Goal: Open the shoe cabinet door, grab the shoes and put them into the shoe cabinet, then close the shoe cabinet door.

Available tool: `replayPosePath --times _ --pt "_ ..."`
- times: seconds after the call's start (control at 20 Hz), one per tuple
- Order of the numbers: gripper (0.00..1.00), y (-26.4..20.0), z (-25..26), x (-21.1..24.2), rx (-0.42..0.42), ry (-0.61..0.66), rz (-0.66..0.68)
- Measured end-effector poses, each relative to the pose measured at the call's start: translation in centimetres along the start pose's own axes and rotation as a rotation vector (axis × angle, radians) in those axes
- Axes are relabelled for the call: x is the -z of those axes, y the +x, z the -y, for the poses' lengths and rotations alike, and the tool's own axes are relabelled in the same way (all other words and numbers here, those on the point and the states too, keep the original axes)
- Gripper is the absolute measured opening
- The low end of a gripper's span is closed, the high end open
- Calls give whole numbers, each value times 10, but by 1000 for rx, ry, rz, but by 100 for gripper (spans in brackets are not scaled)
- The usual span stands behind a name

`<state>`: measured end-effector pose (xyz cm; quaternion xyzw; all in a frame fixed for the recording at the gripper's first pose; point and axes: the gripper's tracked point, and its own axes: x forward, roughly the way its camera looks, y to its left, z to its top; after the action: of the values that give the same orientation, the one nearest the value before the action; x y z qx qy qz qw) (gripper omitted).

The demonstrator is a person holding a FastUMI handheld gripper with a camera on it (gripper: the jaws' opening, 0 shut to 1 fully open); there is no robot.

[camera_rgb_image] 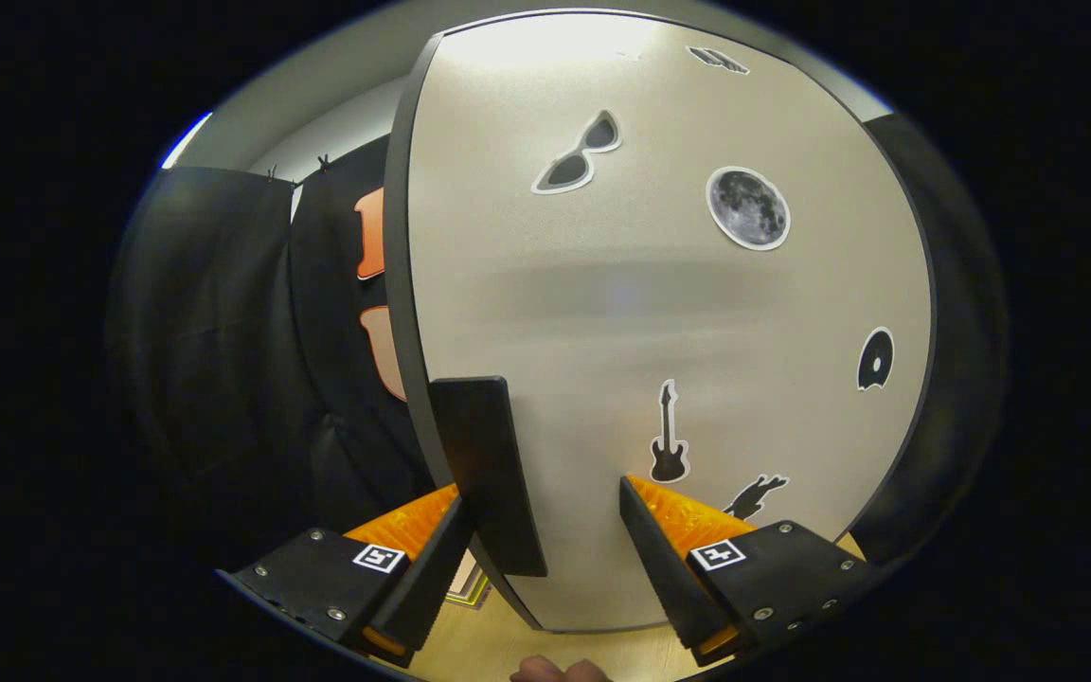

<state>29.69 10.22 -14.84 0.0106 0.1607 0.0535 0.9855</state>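
Observation:
The shoe cabinet door stands close in front of me, a pale grey panel with a dark rim and small stickers: sunglasses, a moon, a guitar, a record. A flat black handle sticks out near the door's left edge. My gripper is open around it. The handle lies between the fingers, right against the left finger. The right finger stands well apart from it, in front of the door face.
Left of the door's edge hangs the booth's black cloth wall. Pale wooden floor shows below the door, between the fingers. Part of a person's hand peeks in at the very bottom.

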Motion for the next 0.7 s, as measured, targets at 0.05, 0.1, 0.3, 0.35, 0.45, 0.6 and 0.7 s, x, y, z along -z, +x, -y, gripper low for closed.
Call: replayPosePath --times 0.05,0.1,0.3,0.35,0.45,0.6,0.7 --pt "94 -2 0 0 6 -2 0" --pt "94 -1 0 0 9 -2 -2" --pt "94 -3 -2 0 -11 11 -19" --pt "93 -6 -5 1 -26 40 -34" --pt "93 -17 -9 -11 -39 72 -8" --pt "93 -47 -16 -26 -42 30 36" --pt "93 -68 -22 -33 -48 23 58"
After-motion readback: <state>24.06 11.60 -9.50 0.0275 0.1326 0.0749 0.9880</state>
